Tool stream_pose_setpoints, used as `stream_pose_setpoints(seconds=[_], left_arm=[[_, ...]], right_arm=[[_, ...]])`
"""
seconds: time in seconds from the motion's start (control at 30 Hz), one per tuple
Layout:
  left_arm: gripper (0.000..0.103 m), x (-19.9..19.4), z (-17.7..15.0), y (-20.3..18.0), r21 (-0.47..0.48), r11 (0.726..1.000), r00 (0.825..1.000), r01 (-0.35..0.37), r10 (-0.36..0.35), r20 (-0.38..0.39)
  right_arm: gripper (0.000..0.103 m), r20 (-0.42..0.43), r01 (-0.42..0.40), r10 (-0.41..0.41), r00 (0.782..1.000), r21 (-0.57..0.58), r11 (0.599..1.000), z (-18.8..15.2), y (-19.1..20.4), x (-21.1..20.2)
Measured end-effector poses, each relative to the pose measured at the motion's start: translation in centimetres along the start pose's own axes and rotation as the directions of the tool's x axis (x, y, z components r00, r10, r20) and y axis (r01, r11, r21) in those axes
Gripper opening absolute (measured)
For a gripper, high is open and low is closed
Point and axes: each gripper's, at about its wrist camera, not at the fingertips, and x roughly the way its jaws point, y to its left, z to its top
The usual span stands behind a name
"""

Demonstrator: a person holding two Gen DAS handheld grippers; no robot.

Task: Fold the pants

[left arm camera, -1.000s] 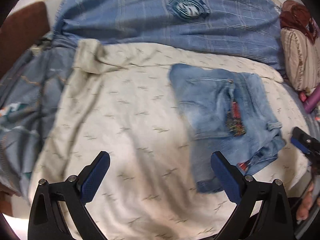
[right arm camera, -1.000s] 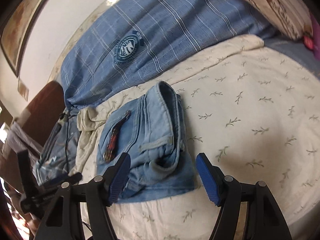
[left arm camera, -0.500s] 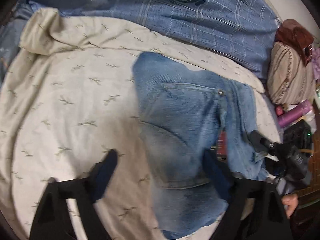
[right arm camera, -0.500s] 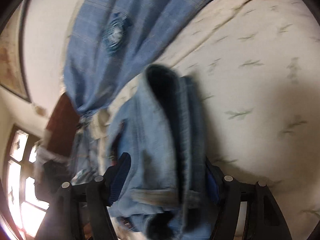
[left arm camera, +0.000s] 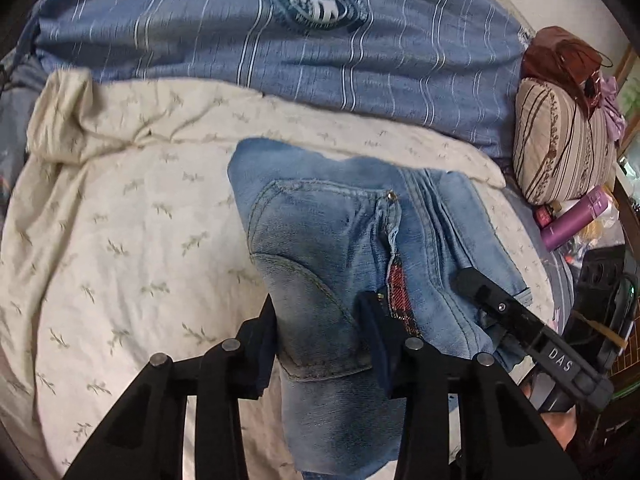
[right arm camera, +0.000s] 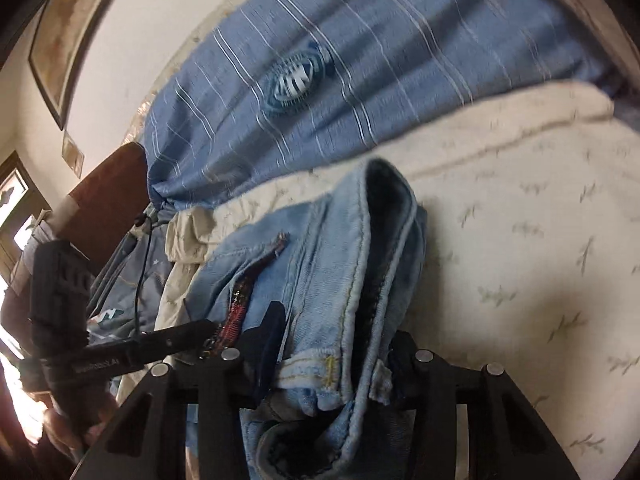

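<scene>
Bed (left arm camera: pixel 120 240): jeans (left arm camera: pixel 344 240) lie folded on the cream sheet, just below the blue striped blanket (left arm camera: pixel 224 28). Left hand-held gripper (left arm camera: pixel 320 344) is closing over the jeans' near edge, denim between the jaws; right hand-held gripper (right arm camera: pixel 332 344) is closing on the waistband end. Risk: thick stacked layers, so a pinch may catch only the top ply and the fold slumps when lifted. A second ago both were spread wide, short of the jeans.

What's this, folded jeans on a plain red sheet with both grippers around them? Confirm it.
Not a plain red sheet: the left wrist view shows the jeans on a cream sheet with a leaf print. The left gripper and right gripper do straddle them, jaws closing.
</scene>
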Motion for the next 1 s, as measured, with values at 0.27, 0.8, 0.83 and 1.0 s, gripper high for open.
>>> stream_pose_setpoints(seconds=[0.27, 0.8, 0.83, 1.0], left_arm=[[0.042, 1.6, 1.0, -0.7, 0.056, 0.989, 0.990, -0.133, 0.131, 0.048], [0.086, -5.1, -3.5, -2.3, -0.011, 0.961, 0.944, -0.276, 0.274, 0.184], [0.088, -5.8, -3.8, -2.6, -0.013, 0.956, 0.937, -0.293, 0.290, 0.194], [0.092, -9.5, -5.6, -3.7, -0.021, 0.930, 0.892, -0.366, 0.357, 0.276]], right_arm=[[0.047, -0.038, 0.098, -0.099, 0.994, -0.023, 0.995, 1.3, -1.0, 2.5], [0.062, 0.219, 0.137, -0.110, 0.970, -0.111, 0.984, -1.6, 3.5, -7.7], [0.062, 0.225, 0.132, -0.104, 0.969, -0.117, 0.984, -1.9, 4.1, -8.1], [0.062, 0.243, 0.155, -0.115, 0.963, -0.154, 0.976, -3.0, 7.4, -10.8]])
